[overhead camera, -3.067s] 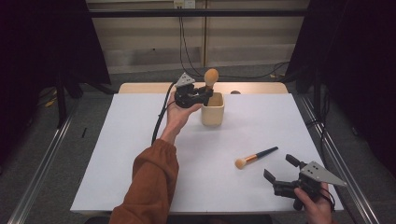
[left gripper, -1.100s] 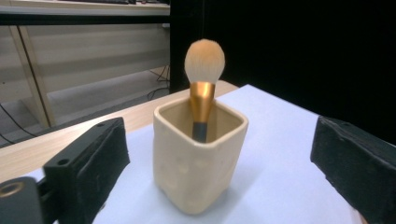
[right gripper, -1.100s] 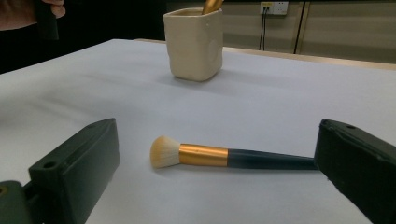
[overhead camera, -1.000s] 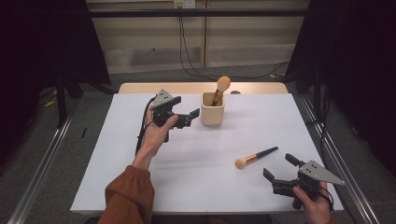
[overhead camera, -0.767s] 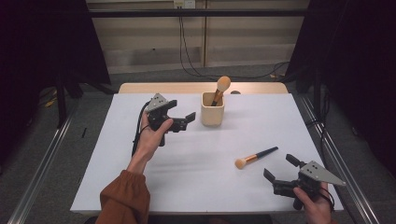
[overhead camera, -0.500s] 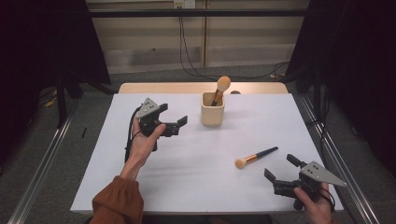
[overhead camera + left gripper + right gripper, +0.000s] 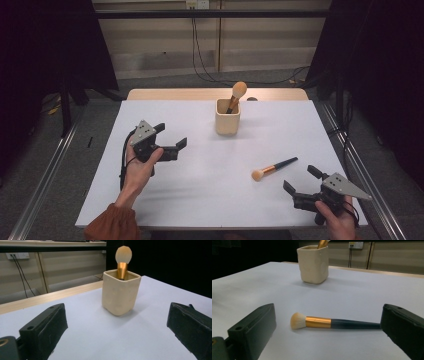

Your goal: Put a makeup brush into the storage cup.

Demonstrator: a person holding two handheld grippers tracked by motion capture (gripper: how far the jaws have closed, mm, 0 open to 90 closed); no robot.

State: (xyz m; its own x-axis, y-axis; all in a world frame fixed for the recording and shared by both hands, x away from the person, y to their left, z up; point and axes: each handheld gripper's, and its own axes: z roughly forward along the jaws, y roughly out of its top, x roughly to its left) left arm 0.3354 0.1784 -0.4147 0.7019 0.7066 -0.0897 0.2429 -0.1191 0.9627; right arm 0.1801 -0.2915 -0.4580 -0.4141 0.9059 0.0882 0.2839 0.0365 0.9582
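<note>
A white table [image 7: 210, 200] is seen from above, with a wooden strip along its far edge. Near that far edge, at the middle, a cream square cup [image 7: 227, 117] is set upright; one brush [image 7: 237, 95] is stood in it, handle down, its pale round head and gold ferrule raised above the rim and tilted toward the right. In the left gripper view the same cup [image 7: 121, 292] is seen ahead between the jaws, with the brush head [image 7: 123, 255] above it.

The left gripper [image 7: 168, 136] is held above the table's left half, well apart from the cup, its jaws spread wide and nothing held. The right gripper [image 7: 301, 180] is held low at the near right corner, its jaws likewise parted and empty.

A second brush [image 7: 274, 167] is laid flat on the table just beyond the right gripper, its pale bristles pointed left and its dark handle right.
</note>
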